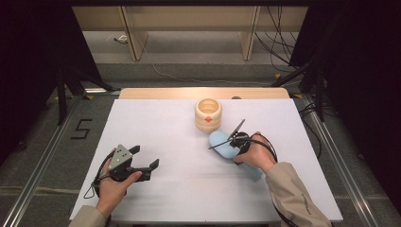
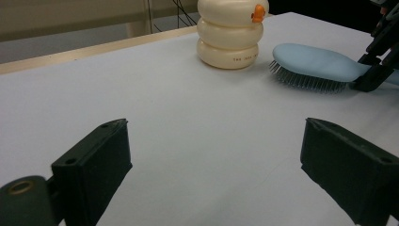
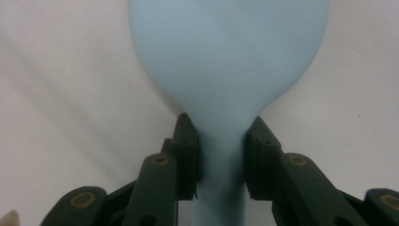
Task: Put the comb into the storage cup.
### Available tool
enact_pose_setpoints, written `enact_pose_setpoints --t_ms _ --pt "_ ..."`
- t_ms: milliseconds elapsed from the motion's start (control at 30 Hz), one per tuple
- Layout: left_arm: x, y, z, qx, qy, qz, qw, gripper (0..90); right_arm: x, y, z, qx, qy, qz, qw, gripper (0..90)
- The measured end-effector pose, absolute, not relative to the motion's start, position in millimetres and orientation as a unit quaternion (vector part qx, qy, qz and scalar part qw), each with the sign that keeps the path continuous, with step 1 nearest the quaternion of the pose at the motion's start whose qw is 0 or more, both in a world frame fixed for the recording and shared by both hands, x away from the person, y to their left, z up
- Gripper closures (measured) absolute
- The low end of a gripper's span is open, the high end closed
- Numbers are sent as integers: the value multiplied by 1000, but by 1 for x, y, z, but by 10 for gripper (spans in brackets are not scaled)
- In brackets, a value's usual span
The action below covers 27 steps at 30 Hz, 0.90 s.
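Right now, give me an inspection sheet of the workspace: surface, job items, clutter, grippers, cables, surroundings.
Surface: white table top, flat, wooden strip along its far edge.
Job's things: light blue hairbrush lying bristles down; cream ringed holder with an orange knob, upright, just beyond the brush head and apart from it.
Clutter: nothing seen.
Grippers: right gripper closed on the brush neck; left gripper open, holding nothing, near the left front of the table.
Cables: one trailing from each gripper; more on the floor behind.
Surroundings: dark stands either side, wooden legs beyond, "5" marked on the floor at left.
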<state>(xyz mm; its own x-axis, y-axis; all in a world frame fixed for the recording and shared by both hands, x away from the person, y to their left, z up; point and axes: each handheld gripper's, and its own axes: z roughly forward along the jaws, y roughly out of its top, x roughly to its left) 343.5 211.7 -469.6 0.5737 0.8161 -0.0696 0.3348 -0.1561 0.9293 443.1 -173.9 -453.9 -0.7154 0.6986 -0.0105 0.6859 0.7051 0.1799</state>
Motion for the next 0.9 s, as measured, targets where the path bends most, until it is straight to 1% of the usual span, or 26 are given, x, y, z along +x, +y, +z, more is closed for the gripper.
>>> enact_pose_setpoints --t_ms 433,900 --pt "343 211 -470 723 397 235 513 85 442 -178 -454 379 919 98 38 704" --pt "343 211 -470 724 397 234 514 85 434 -190 -436 398 904 151 48 704"
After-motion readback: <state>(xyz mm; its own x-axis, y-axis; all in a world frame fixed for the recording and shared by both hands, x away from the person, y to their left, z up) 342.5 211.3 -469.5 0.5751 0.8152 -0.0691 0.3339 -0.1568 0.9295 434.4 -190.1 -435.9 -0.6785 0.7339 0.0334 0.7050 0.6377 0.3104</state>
